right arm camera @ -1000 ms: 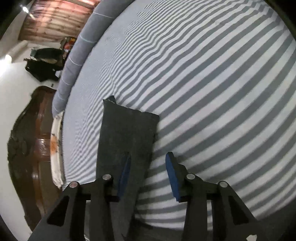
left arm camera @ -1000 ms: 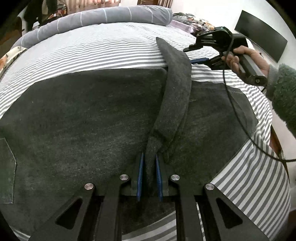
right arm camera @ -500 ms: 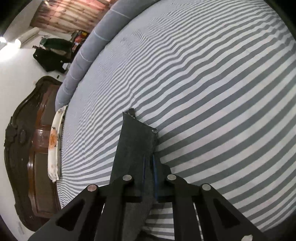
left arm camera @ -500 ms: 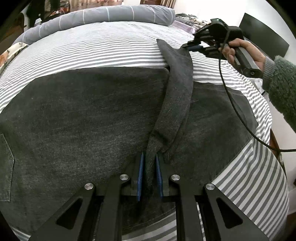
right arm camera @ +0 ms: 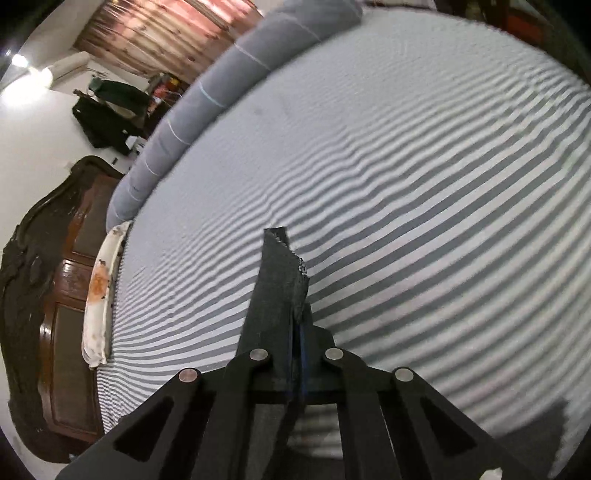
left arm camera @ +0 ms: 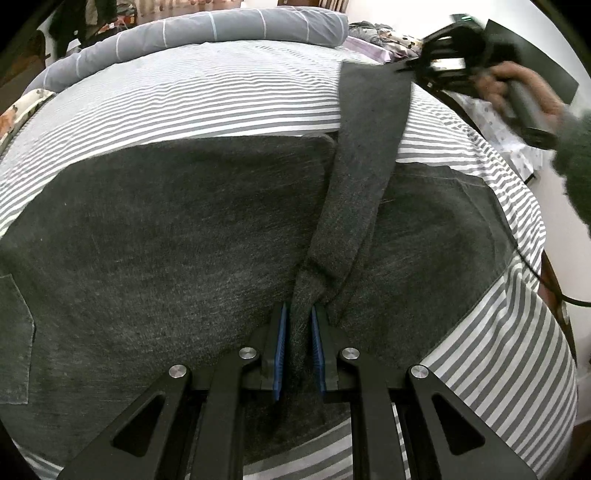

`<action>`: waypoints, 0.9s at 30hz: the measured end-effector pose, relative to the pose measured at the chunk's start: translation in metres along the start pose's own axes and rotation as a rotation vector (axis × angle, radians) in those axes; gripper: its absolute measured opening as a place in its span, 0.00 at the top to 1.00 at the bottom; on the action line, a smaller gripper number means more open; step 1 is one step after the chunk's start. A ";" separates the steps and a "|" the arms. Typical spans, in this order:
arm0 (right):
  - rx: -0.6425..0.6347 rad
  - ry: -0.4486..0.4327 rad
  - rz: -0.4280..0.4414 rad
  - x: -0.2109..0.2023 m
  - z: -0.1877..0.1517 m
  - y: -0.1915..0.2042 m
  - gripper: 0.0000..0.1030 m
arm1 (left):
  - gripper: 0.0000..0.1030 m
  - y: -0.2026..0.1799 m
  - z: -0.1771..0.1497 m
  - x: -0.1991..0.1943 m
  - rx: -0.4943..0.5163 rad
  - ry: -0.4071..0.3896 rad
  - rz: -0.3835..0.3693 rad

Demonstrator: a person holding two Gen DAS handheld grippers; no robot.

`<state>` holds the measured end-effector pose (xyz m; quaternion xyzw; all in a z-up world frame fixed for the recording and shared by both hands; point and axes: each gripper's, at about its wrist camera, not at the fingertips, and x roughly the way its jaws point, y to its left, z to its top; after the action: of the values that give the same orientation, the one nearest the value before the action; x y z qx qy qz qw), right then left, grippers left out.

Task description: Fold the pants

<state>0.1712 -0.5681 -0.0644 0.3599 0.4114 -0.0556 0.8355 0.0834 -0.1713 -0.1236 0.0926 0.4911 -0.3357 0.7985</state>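
Note:
Dark grey pants (left arm camera: 177, 236) lie spread across a grey-and-white striped bed (left arm camera: 207, 96). My left gripper (left arm camera: 298, 321) is shut on a bunched fold of the pants near the bed's front edge. From there a narrow strip of the same fabric (left arm camera: 365, 147) runs up and away to the far right. My right gripper (left arm camera: 413, 68), held by a hand (left arm camera: 517, 85), is shut on that strip's far end, lifted off the bed. In the right wrist view the pinched pants end (right arm camera: 277, 288) sticks out past my right gripper (right arm camera: 298, 332), above the striped sheet.
A rolled grey quilt (left arm camera: 207, 33) lies along the far side of the bed. A dark wooden headboard (right arm camera: 48, 280) and a pale patterned pillow (right arm camera: 98, 291) stand at the left in the right wrist view. A dark screen (left arm camera: 532, 55) hangs on the wall at right. A cable (left arm camera: 532, 258) trails from the right gripper.
My right gripper went from open around the pants end to shut on it, then rose, lifting the strip off the bed. My left gripper kept still on its fold.

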 end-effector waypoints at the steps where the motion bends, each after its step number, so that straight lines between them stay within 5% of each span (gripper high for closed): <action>1: -0.004 -0.012 -0.009 -0.011 -0.002 0.000 0.97 | 0.86 -0.002 0.000 -0.002 0.004 -0.002 -0.001; 10: 0.119 -0.061 -0.170 -0.120 -0.080 -0.086 0.97 | 0.86 -0.035 -0.009 -0.019 0.148 -0.020 -0.026; 15: 0.264 -0.044 -0.160 -0.131 -0.121 -0.140 0.97 | 0.86 -0.041 -0.018 -0.025 0.182 -0.018 -0.037; 23: 0.275 -0.122 -0.173 -0.153 -0.133 -0.154 0.97 | 0.86 -0.028 -0.016 -0.042 0.155 -0.033 -0.110; 27: 0.306 -0.075 -0.199 -0.136 -0.144 -0.169 0.97 | 0.85 -0.018 -0.019 -0.042 0.137 0.028 -0.167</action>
<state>-0.0767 -0.6271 -0.1176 0.4379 0.4001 -0.2134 0.7763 0.0467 -0.1572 -0.0946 0.1106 0.4842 -0.4323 0.7526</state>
